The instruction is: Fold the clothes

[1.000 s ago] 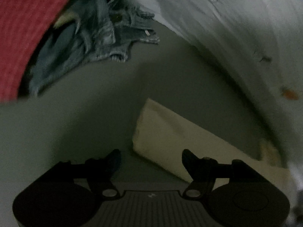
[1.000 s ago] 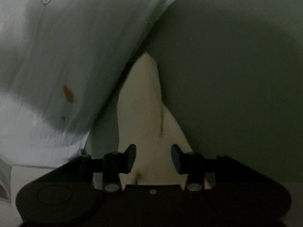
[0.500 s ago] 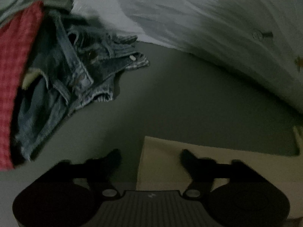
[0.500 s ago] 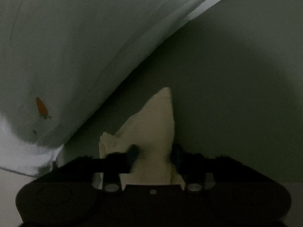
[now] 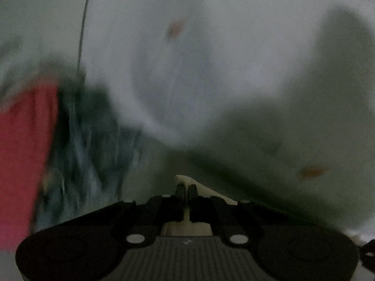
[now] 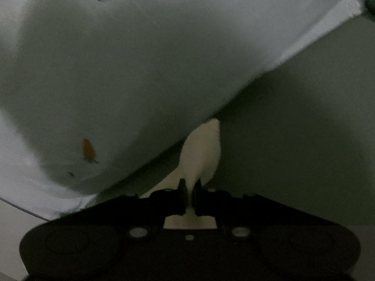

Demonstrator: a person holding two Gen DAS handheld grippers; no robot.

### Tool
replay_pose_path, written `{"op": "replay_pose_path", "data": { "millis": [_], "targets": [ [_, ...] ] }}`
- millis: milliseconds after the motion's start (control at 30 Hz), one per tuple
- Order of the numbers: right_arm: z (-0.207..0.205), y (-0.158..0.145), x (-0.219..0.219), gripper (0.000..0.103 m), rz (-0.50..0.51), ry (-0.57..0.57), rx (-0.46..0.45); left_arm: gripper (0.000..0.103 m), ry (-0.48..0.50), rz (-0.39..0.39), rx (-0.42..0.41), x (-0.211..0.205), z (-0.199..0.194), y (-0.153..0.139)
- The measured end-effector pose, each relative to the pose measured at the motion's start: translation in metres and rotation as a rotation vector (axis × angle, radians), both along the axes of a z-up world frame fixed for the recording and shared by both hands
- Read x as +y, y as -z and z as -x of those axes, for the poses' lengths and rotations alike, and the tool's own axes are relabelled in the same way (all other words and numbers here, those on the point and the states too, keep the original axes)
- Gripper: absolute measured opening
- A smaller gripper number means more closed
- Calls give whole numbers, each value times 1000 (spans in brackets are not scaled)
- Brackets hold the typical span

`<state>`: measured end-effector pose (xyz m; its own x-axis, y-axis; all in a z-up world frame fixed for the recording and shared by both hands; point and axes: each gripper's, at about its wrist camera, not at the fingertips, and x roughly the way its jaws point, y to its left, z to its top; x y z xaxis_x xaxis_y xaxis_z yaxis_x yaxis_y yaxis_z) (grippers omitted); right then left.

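Note:
A cream cloth [image 5: 207,190] is pinched at one edge by my left gripper [image 5: 186,190]. Its jaws are closing tight, and the pads press a thin fold that pokes out past the tips. In the right wrist view the same cream cloth [image 6: 204,149] rises in a peak from my right gripper [image 6: 189,188]. Those jaws are closing on it too, with the cloth squeezed between the pads. The rest of the cloth is hidden below both grippers. The left wrist view is heavily blurred.
A large pale buttoned garment [image 6: 117,70] with small orange marks hangs close over the cream cloth and fills much of both views [image 5: 222,46]. A red checked cloth [image 5: 23,152] and blue denim [image 5: 93,152] lie to the left. A grey-green surface [image 6: 304,140] lies beneath.
Both grippers have gone from open around the cream cloth to shut on it. The left one has risen fast and tipped up. The cloth now stands gathered into a peak.

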<state>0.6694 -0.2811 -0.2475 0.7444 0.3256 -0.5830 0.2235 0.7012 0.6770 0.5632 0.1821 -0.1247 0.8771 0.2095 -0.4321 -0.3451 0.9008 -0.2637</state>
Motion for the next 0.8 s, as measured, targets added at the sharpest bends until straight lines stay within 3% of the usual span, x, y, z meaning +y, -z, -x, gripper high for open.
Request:
{"op": "replay_pose_path", "data": {
  "millis": [133,233,300,400,433,567,700,800],
  "targets": [
    [-15,-4,13,6,27,-39,-16,3,8,-37,-80,0,0,-30],
    [-32,11,27,6,46,-57,37,4,-34,-47,12,7,-17,-6],
    [-42,24,36,9,91,-69,83,4,-76,25,101,17,-29,24],
    [-46,34,39,31,176,-85,138,4,-87,86,198,21,-37,59],
    [-44,34,38,46,194,-77,148,4,-76,83,209,18,-35,66],
    [-14,25,18,55,167,-54,138,4,-40,94,223,7,-23,78],
    [29,21,-2,61,68,1,132,4,-26,200,182,7,-9,80],
    [70,15,-16,61,5,35,125,4,58,241,146,-6,-13,74]
  ]
}}
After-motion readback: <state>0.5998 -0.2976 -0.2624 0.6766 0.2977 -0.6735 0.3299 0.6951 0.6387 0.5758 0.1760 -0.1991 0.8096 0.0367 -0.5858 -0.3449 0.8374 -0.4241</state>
